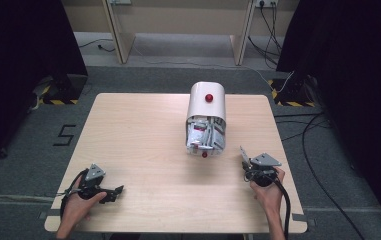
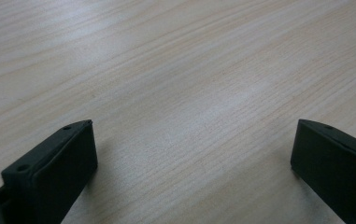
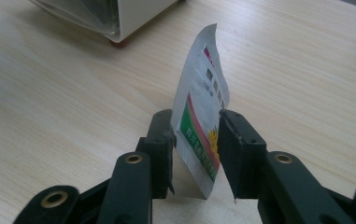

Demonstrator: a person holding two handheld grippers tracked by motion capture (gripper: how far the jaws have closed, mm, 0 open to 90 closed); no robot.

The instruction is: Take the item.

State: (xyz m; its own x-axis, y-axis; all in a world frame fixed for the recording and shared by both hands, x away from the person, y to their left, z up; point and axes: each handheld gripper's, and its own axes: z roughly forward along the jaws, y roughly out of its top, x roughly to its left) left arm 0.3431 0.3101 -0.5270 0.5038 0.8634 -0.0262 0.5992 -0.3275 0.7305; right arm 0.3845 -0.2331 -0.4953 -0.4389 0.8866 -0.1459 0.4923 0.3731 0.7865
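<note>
packet [image 3: 202, 116] stands on edge between the two black jaws of the right gripper [image 3: 195, 140], its long axis running up and away from the tool, its lower edge near the wooden table [image 3: 63, 93]. the jaws are parted a little, narrow rather than wide; the left pad seems to touch the packet's face, and a slim gap shows between the packet and the right pad, so i judge the grip to be loose or let go, not a firm pinch. the packet is thin, glossy printed foil or plastic, white with green, red and yellow print, flat and slightly curled at its top corner.

ahead and to the left of this tool lies the white container [image 1: 206, 119], a rounded box on its side with its open end toward the person and more packets [image 1: 203, 136] crammed inside; a red knob [image 1: 209, 98] sits on its upper face. the right gripper [image 1: 252, 161] is by far the nearer hand to it.

the left gripper [image 1: 112, 192] rests well apart, at the table's near left corner, jaws wide with nothing between them, over smooth, pale wood grain [image 2: 180, 93].
</note>
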